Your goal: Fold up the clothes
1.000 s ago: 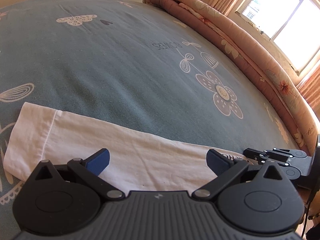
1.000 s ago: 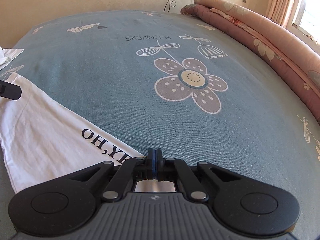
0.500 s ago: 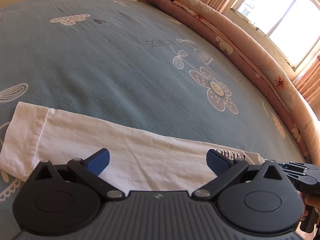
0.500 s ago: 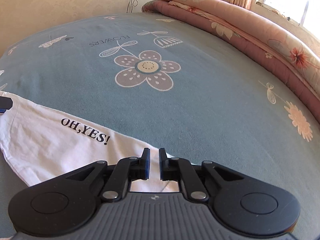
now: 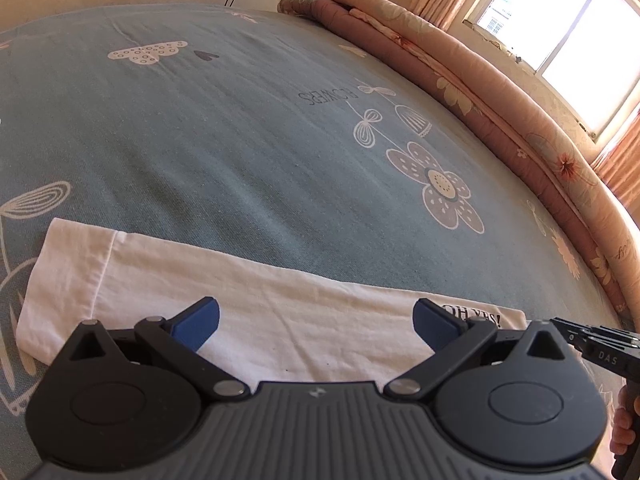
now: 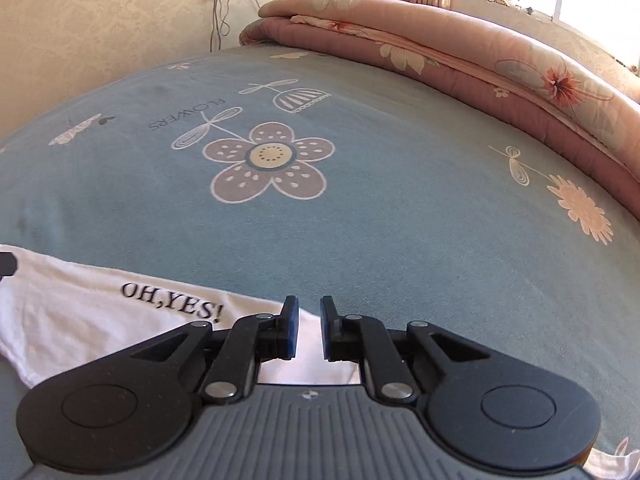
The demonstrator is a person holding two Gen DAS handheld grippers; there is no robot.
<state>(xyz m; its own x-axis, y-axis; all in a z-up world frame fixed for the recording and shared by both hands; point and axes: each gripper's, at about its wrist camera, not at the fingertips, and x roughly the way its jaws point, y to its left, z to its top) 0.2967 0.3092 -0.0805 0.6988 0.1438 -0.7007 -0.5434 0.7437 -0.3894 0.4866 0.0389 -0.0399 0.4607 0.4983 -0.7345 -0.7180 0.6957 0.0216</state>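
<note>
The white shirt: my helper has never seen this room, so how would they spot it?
Find the blue flowered bedsheet; at its near edge lies the white shirt, folded into a long flat strip. It is the only white cloth with "OH,YES!" printed in black.

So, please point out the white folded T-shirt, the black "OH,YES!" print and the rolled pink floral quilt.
White folded T-shirt (image 5: pixel 256 300): left wrist view, on the plain middle cloth.
Black "OH,YES!" print (image 6: pixel 172 301): right wrist view, on the middle letters.
Rolled pink floral quilt (image 6: pixel 460 68): right wrist view, on its top side.
</note>
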